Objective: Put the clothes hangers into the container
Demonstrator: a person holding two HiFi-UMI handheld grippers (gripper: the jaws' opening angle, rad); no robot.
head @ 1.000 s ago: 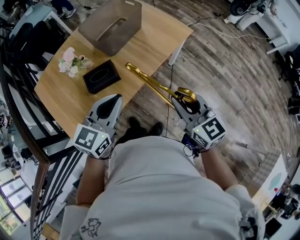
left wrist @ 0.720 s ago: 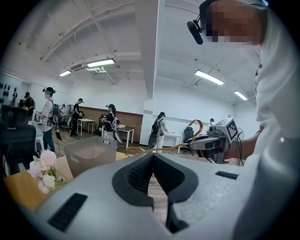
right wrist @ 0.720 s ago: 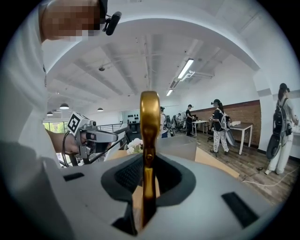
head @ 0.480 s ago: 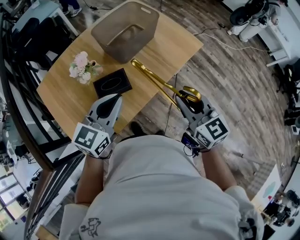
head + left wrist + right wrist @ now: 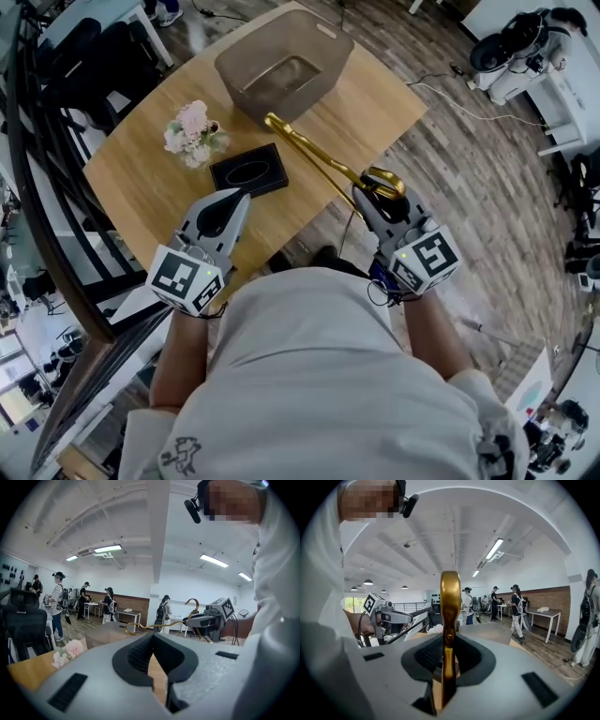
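Observation:
A gold clothes hanger (image 5: 323,159) sticks out ahead of my right gripper (image 5: 377,195), which is shut on its hook end. Its far tip hangs over the wooden table (image 5: 141,202), just short of the grey-brown container (image 5: 281,61) standing open-topped at the table's far corner. In the right gripper view the hanger (image 5: 450,616) rises upright between the jaws of that gripper (image 5: 449,644). My left gripper (image 5: 225,214) hovers over the table's near edge, shut with nothing in it. The left gripper view shows its jaws (image 5: 153,638) meeting at the tips, the hanger (image 5: 154,626) beyond.
A bunch of pink and white flowers (image 5: 194,131) and a black tissue box (image 5: 249,171) lie on the table between my left gripper and the container. Black chairs (image 5: 84,56) and a railing (image 5: 56,244) flank the table's left. A cable (image 5: 450,94) runs across the floor.
Both grippers have come forward toward the table. The table and container now sit closer, and the hanger's far tip has reached over the tabletop beside the container.

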